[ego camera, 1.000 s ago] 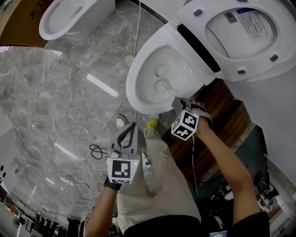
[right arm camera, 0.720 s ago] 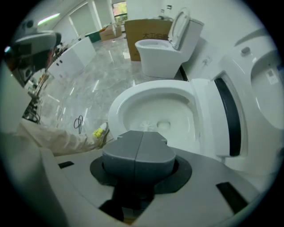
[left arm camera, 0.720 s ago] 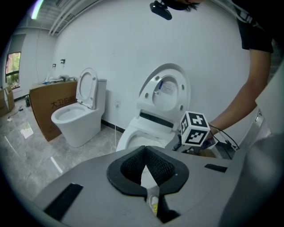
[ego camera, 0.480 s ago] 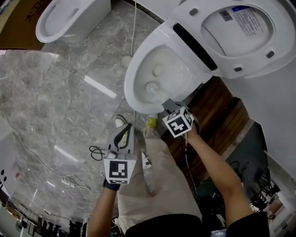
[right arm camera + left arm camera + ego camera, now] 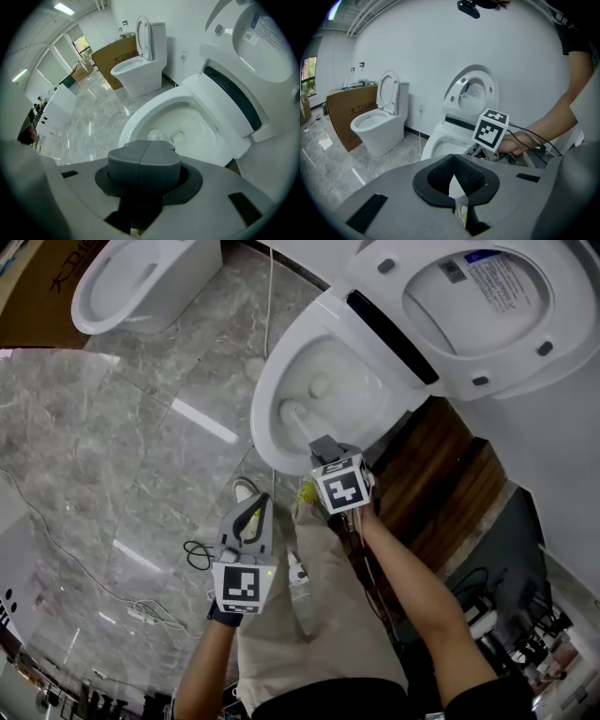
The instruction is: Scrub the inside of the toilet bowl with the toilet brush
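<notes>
The right gripper is clamped on the handle of the brush, with its jaws pressed together around it. The brush head sits just ahead of and below the jaws, inside the bowl. It rests against the wall to the left of the outlet.

Over the last second the right gripper has shifted left along the near rim. The head has swept from beside the outlet to the left wall. This indicates a scrubbing stroke under way (the far and right walls probably still need passes).

The left gripper hangs behind and left of the right gripper, over the floor. Its jaw tips touch and hold nothing.
</notes>
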Tool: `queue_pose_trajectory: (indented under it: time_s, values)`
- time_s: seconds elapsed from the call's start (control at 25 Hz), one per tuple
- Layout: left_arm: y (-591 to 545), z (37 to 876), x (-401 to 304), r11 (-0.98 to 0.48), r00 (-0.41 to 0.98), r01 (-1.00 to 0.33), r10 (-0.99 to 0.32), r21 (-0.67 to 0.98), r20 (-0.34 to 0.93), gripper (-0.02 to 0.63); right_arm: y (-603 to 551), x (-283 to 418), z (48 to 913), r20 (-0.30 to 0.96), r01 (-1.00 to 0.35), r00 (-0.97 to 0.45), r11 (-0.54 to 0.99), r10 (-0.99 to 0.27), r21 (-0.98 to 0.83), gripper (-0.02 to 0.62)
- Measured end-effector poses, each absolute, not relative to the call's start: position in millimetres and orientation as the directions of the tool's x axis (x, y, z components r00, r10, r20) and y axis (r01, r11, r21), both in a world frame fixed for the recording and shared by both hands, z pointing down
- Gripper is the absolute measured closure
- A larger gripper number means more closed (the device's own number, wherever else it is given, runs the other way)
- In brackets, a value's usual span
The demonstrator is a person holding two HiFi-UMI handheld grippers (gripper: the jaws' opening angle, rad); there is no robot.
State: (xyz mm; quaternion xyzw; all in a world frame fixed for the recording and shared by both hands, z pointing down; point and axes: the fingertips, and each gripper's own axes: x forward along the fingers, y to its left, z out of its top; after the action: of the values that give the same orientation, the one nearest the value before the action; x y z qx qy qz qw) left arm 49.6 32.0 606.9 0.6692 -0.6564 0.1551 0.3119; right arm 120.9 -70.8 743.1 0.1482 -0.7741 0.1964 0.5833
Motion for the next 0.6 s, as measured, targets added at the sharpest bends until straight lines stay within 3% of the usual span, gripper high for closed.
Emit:
queue_pose_trajectory:
  time_s: [0.6]
  values:
    - [16,606,46,0.03,0.109,-0.976,-0.79,0.216,0.603,0.588,-152,117,756,0.916,-0.59,-0.386,0.792,-0.105,-0.158,0.439]
